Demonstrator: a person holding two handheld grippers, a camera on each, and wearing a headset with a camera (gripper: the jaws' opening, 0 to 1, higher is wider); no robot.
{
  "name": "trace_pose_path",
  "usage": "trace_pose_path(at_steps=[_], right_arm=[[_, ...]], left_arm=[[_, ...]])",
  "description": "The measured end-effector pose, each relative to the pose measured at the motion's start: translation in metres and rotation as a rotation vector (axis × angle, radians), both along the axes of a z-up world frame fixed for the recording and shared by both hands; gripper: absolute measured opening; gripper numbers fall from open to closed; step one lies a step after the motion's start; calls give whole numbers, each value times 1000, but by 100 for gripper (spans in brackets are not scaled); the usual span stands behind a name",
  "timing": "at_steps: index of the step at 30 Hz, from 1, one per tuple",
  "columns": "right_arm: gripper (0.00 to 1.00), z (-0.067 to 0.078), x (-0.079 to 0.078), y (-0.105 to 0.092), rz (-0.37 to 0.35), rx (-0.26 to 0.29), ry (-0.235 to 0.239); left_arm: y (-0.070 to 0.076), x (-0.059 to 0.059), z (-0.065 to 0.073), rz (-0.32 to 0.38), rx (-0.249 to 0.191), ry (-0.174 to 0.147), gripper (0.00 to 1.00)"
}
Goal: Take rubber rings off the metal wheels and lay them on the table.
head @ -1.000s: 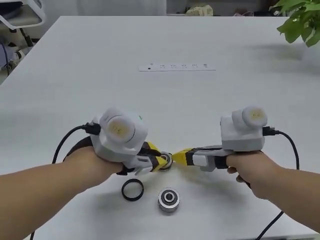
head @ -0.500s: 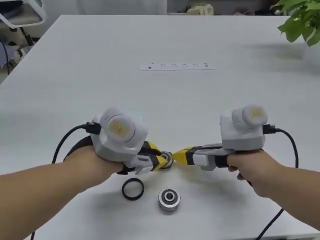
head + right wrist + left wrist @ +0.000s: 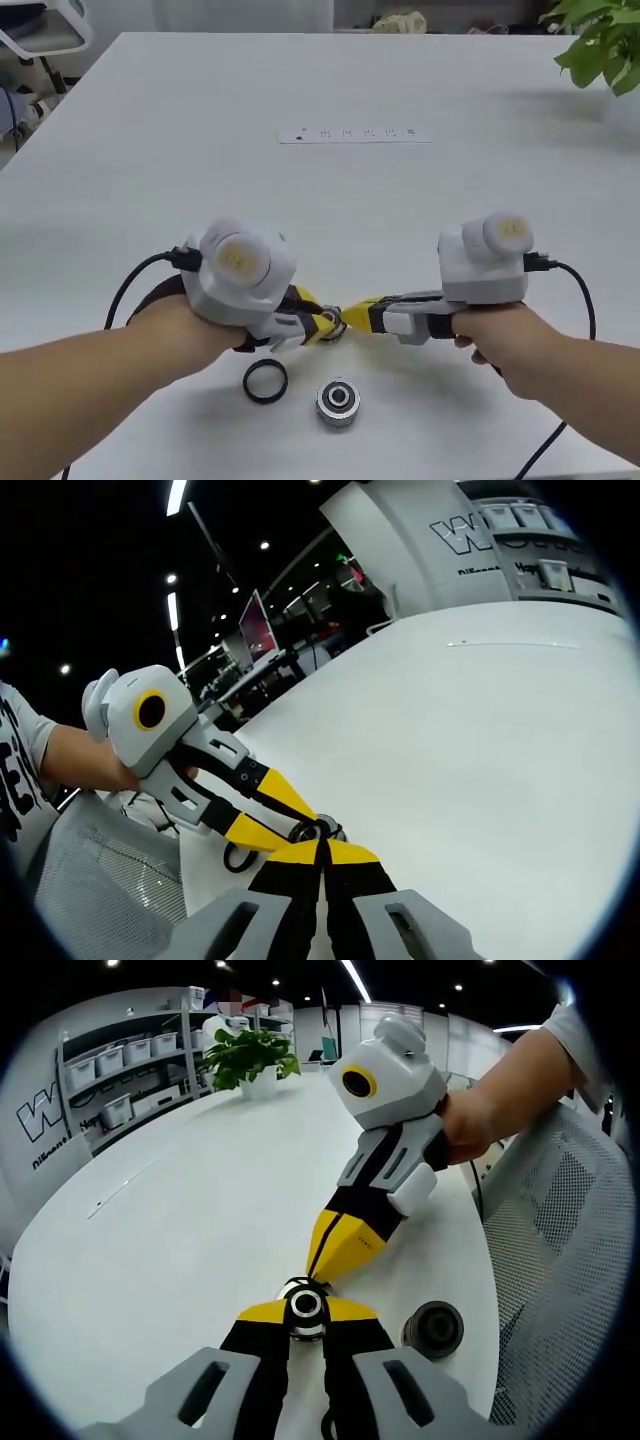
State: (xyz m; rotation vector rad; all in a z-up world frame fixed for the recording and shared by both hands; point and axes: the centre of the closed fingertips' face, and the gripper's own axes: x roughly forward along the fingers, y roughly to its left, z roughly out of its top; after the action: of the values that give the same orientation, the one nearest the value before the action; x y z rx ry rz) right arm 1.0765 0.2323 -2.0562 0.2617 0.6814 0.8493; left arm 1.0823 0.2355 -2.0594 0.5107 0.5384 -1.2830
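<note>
My left gripper [image 3: 322, 323] is shut on a small metal wheel [image 3: 305, 1307] that wears a black rubber ring, held just above the table. My right gripper [image 3: 352, 317] meets it tip to tip from the right, its yellow jaws closed on the ring's edge [image 3: 322, 832]. In the left gripper view the right gripper [image 3: 320, 1265] comes down from the upper right onto the wheel. A loose black rubber ring [image 3: 265, 380] lies flat on the table below the left gripper. Beside it stands a second metal wheel [image 3: 338, 399], bare of any ring, which also appears as the wheel [image 3: 433, 1327] in the left gripper view.
A white power strip [image 3: 354, 134] lies mid-table, far from the grippers. A green plant [image 3: 600, 45] stands at the back right corner. Cables trail from both grippers toward the near edge. The white table [image 3: 150, 150] spreads wide beyond the grippers.
Hardly anything differs: the right gripper has edged slightly toward the left one, and the wheel stays held between the two tips.
</note>
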Motion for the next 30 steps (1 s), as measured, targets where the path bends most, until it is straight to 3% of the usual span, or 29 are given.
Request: trace_pose_path(at_steps=[30], right_arm=[[0, -2, 2, 6, 25, 2, -8]], left_arm=[[0, -1, 0, 3, -1, -1, 7]])
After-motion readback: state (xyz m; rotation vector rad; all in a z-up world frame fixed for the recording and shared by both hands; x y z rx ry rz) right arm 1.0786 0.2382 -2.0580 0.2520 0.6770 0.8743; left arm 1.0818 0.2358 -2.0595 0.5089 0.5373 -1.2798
